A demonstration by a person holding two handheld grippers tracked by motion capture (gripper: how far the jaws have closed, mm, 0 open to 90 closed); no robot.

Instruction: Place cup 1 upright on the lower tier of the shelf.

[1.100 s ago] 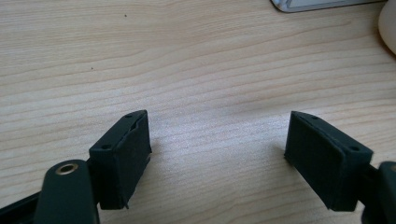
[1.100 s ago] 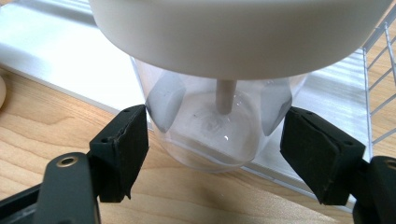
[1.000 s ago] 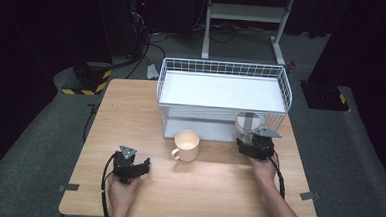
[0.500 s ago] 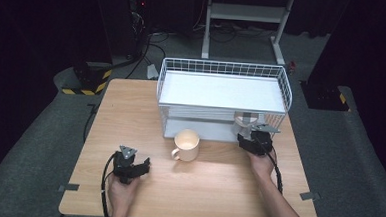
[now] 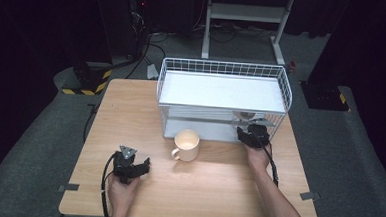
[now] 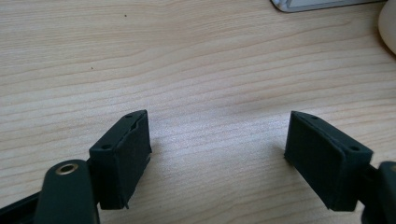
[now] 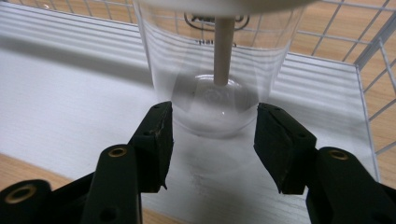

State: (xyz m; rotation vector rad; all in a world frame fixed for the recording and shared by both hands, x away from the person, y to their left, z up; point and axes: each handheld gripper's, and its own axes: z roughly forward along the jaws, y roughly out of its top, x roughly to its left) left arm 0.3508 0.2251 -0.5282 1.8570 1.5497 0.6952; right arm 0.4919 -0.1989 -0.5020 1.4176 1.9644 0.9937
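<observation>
A clear plastic cup [image 7: 212, 60] stands on the lower shelf of a white wire rack [image 5: 282, 85], at its right end, with a beige rod [image 7: 223, 46] showing in it. My right gripper [image 7: 215, 112] is open, its jaws flanking the cup's base without touching it. From above, the right gripper [image 5: 252, 134] sits at the rack's front edge, just before the cup [image 5: 245, 116]. A cream mug [image 5: 186, 144] stands on the table in front of the rack. My left gripper [image 5: 128, 165] rests near the front left, and its jaws [image 6: 219, 119] are open over bare wood.
The rack [image 7: 327, 74] has a white upper shelf [image 5: 222, 90] with wire walls close around the cup. The mug's rim [image 6: 390, 23] shows at the far right of the left gripper view. Bare wooden table [image 5: 207, 189] stretches between the hands.
My right gripper has moved forward, away from the person, up to the rack's lower shelf and the cup. The left gripper and the mug have stayed put.
</observation>
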